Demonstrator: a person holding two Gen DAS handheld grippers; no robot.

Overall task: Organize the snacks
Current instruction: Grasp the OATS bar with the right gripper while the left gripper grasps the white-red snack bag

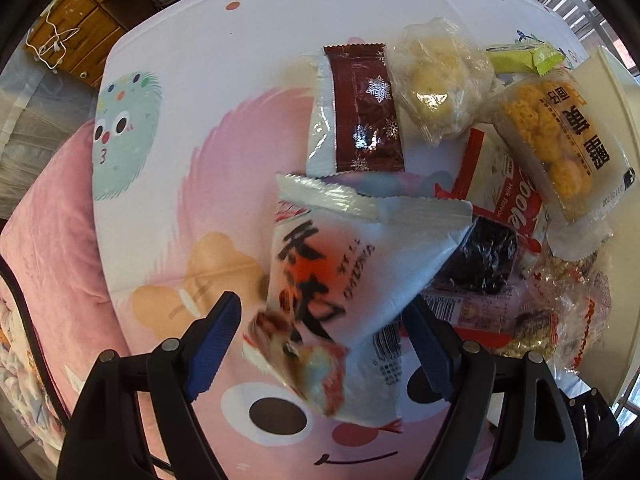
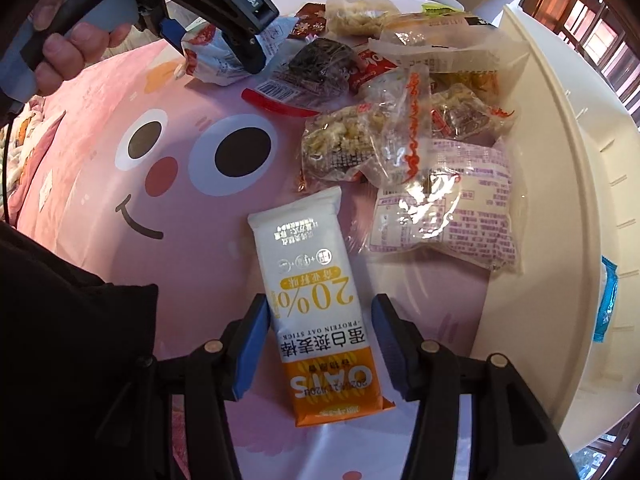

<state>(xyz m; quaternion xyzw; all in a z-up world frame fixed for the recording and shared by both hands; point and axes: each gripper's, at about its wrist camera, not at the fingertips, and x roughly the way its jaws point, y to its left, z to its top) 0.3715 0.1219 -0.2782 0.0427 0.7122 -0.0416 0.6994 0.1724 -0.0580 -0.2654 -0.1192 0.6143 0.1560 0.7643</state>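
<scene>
A cartoon-printed pink tablecloth (image 2: pixel 120 92) carries an oat stick packet (image 2: pixel 320 320) and heaped snack packets (image 2: pixel 400 140).

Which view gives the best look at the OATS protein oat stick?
The right wrist view: the oat stick lies flat on the pink cloth, whole, between the open right gripper fingers. The left wrist view does not show it.

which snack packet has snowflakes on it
The dark maroon foil packet, lying on a white wrapper beyond the left gripper. It alone carries silver snowflake prints; the neighbouring packets are clear, white, red or green.
</scene>
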